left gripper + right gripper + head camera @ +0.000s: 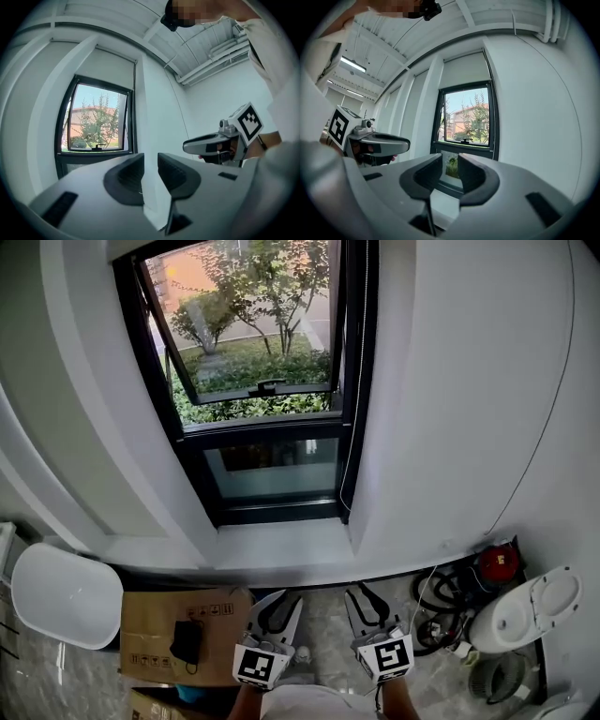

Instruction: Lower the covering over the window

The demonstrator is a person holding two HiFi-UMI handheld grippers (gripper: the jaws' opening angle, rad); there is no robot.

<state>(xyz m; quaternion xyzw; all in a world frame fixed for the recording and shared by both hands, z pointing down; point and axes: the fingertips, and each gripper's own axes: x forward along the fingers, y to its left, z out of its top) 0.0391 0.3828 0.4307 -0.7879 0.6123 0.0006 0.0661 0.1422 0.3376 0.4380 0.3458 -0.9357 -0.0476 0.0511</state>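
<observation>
Blind [465,69] high above left tongs [284,599], right tongs [362,593]

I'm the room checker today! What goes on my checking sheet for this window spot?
Surface: grey stone floor, white window sill.
Job's things: black-framed window, top pane tilted open; white roller blind rolled up above it.
Clutter: brown cardboard box with black adapter on it.
Grippers: left gripper and right gripper open, empty.
Cables: black coiled cables on floor; thin pale cord beside window.
Surroundings: white walls, green trees outside.

Held level, left gripper [284,601] just beside right gripper [361,596], jaws of each slightly apart, apparently empty.
</observation>
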